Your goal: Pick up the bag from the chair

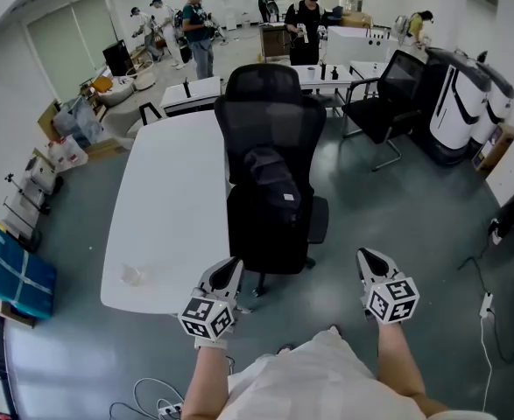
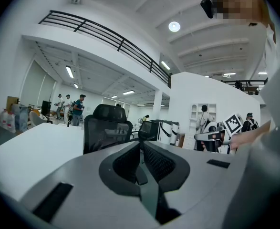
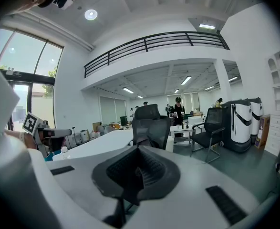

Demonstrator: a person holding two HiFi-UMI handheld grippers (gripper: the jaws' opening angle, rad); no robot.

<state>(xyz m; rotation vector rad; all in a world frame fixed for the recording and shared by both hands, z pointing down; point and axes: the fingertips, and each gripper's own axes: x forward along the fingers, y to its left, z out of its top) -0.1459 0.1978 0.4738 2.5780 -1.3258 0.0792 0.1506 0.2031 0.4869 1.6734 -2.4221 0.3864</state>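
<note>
Two jaw pairs closed, nothing between them: left gripper (image 1: 229, 268), right gripper (image 1: 368, 258). Both sit short of target, no contact. Black fabric backpack-style bag (image 1: 274, 186) upright on seat of black mesh-back office chair (image 1: 270, 116), leaning on backrest. Gripper views: chair seat hidden behind gripper bodies; bag hard to separate from dark mesh. Long white table (image 1: 165, 204) just beside chair, left-gripper side. Second black chair (image 1: 386, 103) farther back, right. Standing people (image 1: 200, 29) at far end, small. White cable (image 1: 484, 322) on grey floor (image 1: 414, 217).

One bag (image 1: 274, 186), two claws (image 1: 230, 268) (image 1: 367, 255), two marker cubes (image 1: 208, 318) (image 1: 392, 297).
</note>
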